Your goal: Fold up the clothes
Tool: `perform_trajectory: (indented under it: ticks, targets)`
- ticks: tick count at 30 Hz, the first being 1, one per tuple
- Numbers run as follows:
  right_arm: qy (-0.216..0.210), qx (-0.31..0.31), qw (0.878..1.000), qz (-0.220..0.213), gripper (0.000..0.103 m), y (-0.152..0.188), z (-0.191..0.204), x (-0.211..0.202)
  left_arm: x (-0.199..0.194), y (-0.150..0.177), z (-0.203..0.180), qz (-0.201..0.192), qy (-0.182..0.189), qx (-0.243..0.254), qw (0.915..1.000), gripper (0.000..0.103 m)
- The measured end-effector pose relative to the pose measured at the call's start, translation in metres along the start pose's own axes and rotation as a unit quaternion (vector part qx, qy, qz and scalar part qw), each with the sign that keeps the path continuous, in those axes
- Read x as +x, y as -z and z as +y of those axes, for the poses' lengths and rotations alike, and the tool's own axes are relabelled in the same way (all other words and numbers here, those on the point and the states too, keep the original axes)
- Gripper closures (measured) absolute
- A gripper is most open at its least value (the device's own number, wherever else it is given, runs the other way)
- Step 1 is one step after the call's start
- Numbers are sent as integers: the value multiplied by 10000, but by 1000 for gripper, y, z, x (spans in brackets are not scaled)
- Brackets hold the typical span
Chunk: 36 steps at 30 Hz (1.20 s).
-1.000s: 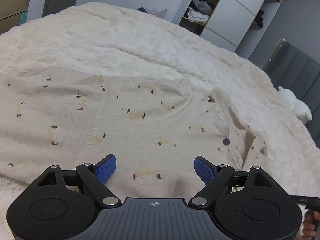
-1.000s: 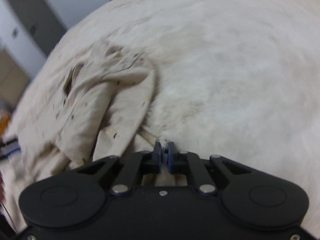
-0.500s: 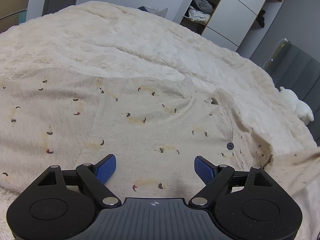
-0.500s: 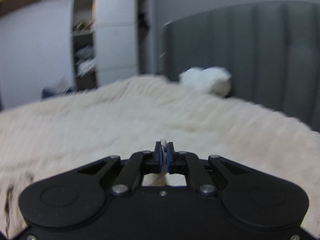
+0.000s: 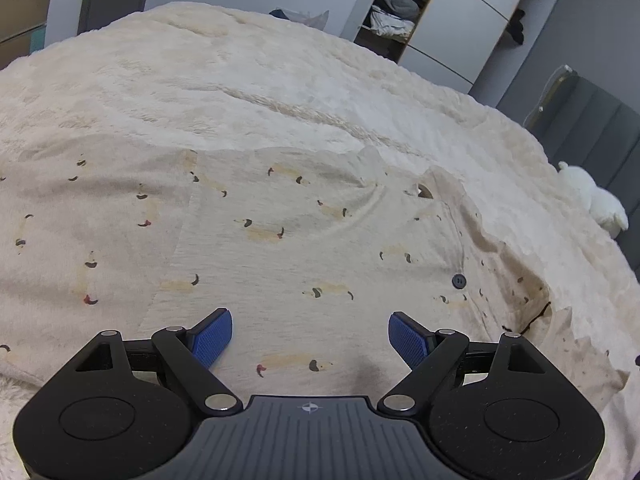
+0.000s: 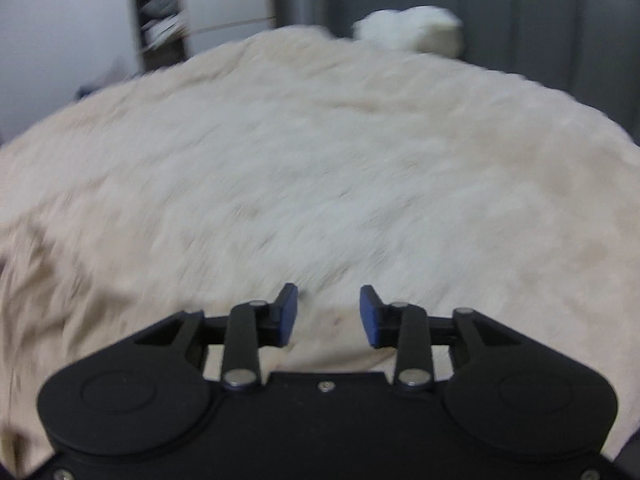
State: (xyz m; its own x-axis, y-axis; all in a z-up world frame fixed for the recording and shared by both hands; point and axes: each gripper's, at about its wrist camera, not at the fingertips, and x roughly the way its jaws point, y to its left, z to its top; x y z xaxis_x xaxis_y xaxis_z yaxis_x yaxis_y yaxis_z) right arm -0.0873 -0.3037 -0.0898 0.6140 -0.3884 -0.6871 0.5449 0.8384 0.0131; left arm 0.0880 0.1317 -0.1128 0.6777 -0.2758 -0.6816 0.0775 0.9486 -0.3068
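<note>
My left gripper [image 5: 310, 338] tilts downward with its blue pads spread wide and nothing between them. My right gripper [image 6: 328, 314] also angles down; its jaws are opening, the pads parted with nothing pinched in the gap.

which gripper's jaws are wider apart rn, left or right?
The left gripper: its blue pads stand wide over the printed shirt, nothing between them. The right gripper shows a narrower gap, jaws opening, empty.

The whole right wrist view is motion-blurred: the white plush toy [image 6: 412, 26] at top loses its shape. The beige printed button-up garment [image 5: 280, 248] runs off the left wrist view's left edge.
</note>
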Motion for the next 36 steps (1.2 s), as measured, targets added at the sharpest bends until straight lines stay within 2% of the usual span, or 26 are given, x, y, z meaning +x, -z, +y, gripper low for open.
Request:
perform_trajectory:
  ticks: [3, 5, 11, 13, 15, 20, 25, 30, 33, 36]
  targets:
    - [-117, -247, 9996, 73, 51, -2, 9, 1, -1, 2, -5, -1, -45, 190, 9998, 20]
    - [-141, -375, 9991, 113, 51, -5, 16, 0, -1, 2, -6, -5, -24, 226, 9997, 20]
    - [-681, -1011, 9925, -17, 45, 1, 58, -27, -2, 3, -7, -14, -1, 256, 9997, 20]
    - [-629, -1210, 9907, -43, 45, -2, 63, -24, -3, 4, -6, 1, -3, 256, 9997, 20]
    - [-489, -1178, 9918, -12, 45, -6, 58, -13, -5, 5, -6, 13, 4, 249, 9997, 20]
    - [-467, -1180, 9919, 24, 49, -9, 53, 1, -7, 4, -11, -34, 61, 301, 9995, 20]
    - [-1177, -1568, 9802, 263, 48, -30, 79, 21, -4, 5, -14, -10, 51, 373, 9993, 20]
    - [-1965, -1682, 9643, 573, 47, -52, 128, 53, 1, 5, -11, 79, 64, 369, 9993, 20]
    - [-2223, -1578, 9586, 824, 47, -62, 153, 76, 5, 4, -11, 124, 70, 379, 9992, 20]
    - [-2217, -1485, 9570, 1142, 47, -67, 168, 102, 9, 4, -11, 173, 77, 407, 9990, 20]
